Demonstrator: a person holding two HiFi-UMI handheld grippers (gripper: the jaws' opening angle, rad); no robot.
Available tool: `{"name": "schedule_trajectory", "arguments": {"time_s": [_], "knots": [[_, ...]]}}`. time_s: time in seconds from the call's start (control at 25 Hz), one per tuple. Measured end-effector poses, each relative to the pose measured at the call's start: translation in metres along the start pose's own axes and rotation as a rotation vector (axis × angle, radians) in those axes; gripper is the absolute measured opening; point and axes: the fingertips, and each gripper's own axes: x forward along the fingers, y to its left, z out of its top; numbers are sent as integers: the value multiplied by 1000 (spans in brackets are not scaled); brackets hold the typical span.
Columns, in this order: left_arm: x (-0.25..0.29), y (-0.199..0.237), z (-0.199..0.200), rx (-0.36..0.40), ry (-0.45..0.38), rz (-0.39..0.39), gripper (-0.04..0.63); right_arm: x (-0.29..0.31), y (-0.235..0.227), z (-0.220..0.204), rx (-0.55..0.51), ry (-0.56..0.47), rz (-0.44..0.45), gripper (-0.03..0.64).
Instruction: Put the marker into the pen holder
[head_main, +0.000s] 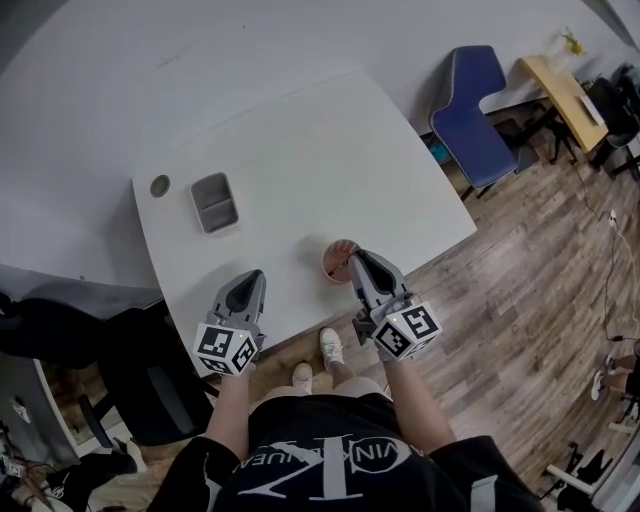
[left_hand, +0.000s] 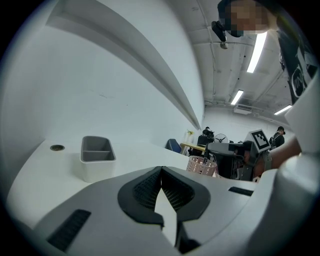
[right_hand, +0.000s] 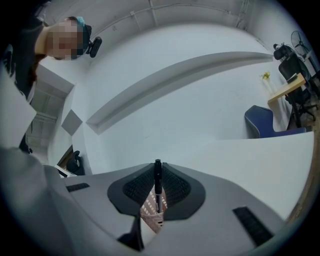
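Observation:
A black marker (right_hand: 158, 186) stands upright between the pads of my right gripper (right_hand: 158, 166), which is shut on it. Its lower end hangs just over the pink mesh pen holder (right_hand: 151, 214). In the head view the right gripper (head_main: 353, 260) is at the rim of the pen holder (head_main: 338, 258), near the table's front edge. My left gripper (head_main: 252, 279) hovers over the table to the left of the holder, its jaws (left_hand: 161, 170) shut with nothing in them. From the left gripper view the pen holder (left_hand: 202, 166) stands ahead on the right.
A grey two-compartment tray (head_main: 213, 202) sits further back on the white table (head_main: 320, 160), with a round cable grommet (head_main: 160, 185) to its left. A blue chair (head_main: 472, 110) and a wooden desk (head_main: 565, 95) stand on the floor at right.

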Motion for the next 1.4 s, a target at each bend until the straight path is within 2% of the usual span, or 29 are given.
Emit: {"name": "schedule_trajectory", "arguments": {"time_s": [0.4,0.92,1.28,1.4], "knots": [[-7,0,-2,-1,4,2,17,4,1,-6,-1,25,-4,55],[-13,11,-4,-15,3,18,16,11,2,-16,-141,130,-23,55],[-13,13,-4,-23,0,20,17,10,-7,-10,-163,133,-50,60],[-14,16,-4,-25,0,24,17,12,-8,-10,-164,136,-51,81]]}}
